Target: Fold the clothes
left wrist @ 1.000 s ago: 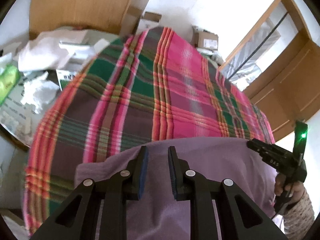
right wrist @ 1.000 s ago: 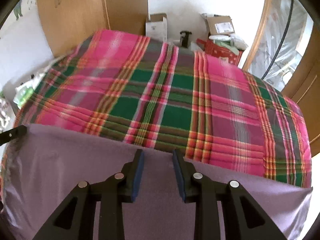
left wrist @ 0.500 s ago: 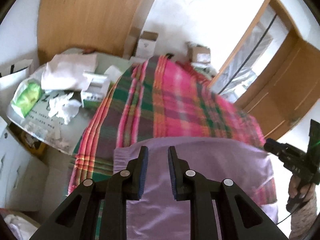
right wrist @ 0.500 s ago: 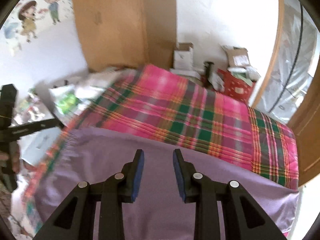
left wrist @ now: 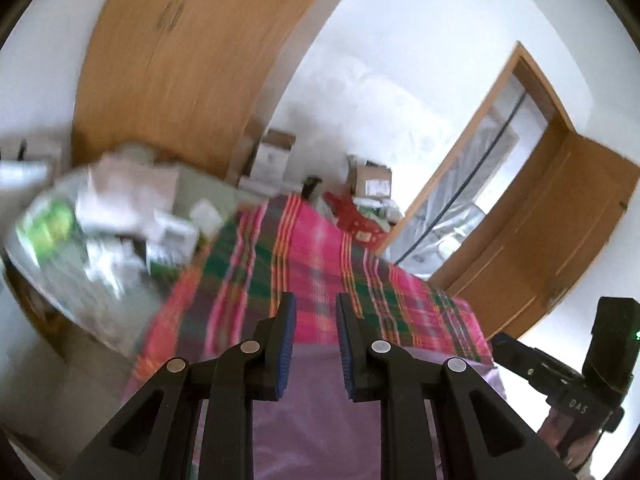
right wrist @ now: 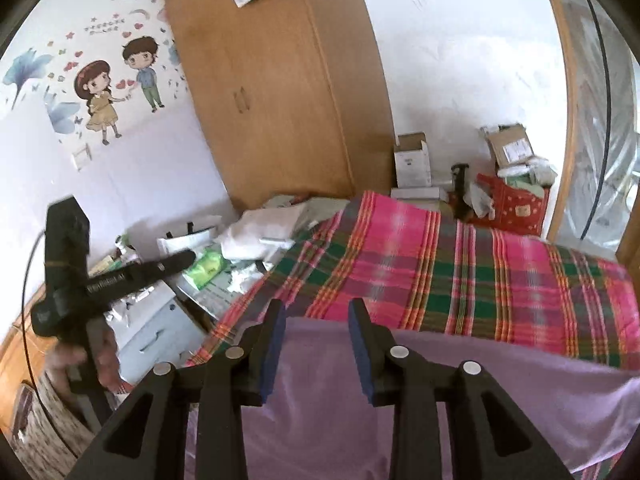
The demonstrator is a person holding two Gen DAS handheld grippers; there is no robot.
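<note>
Lilac garment [right wrist: 420, 392] spread flat on the near end of the plaid bedspread [right wrist: 460, 264]; left gripper [left wrist: 315, 340] raised above it, jaws spread, empty; right gripper [right wrist: 316, 344] likewise parted, gripping nothing; cluttered bedside table [right wrist: 216, 272] far left.

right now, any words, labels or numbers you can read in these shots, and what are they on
"DAS": white letters on the black body of the right gripper, seen from the left wrist.
Pale lettering along the left gripper: too blurred to read.
Small script above the cartoon wall sticker: too small.
Labels on the cardboard boxes: too small.
</note>
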